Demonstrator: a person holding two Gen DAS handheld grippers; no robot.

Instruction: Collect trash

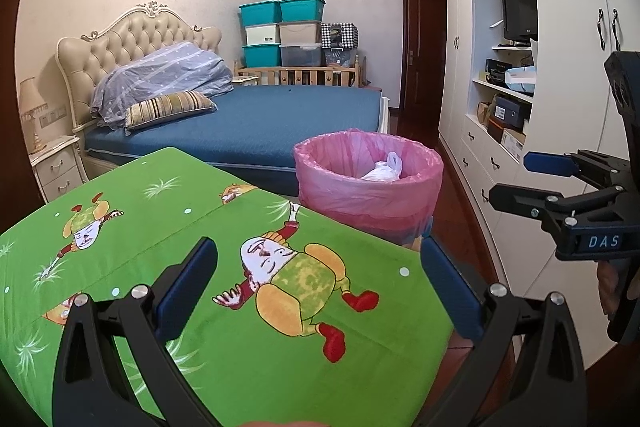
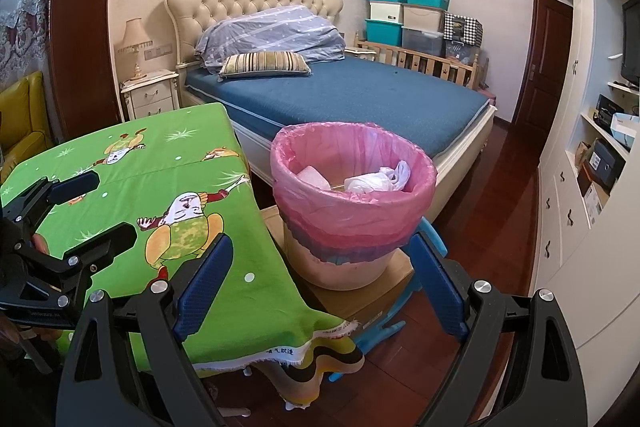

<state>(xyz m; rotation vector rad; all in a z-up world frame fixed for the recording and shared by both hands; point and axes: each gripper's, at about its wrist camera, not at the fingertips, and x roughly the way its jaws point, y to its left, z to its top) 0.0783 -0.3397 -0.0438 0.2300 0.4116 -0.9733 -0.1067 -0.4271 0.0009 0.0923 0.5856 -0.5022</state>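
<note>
Both grippers, L [image 1: 316,283] & R [image 2: 320,283], are held agape & empty over green tablecloth [image 1: 224,227]; pink-lined bin [image 2: 352,187] w/ trash is seen ahead-right, nearer R.

White letters "DAS" are showing on the dark body of the right gripper [image 1: 548,183], at the right edge of the left wrist view. Small printed characters are running along the white hem of the green cloth [image 2: 288,351] at its near edge, too small to read.
</note>
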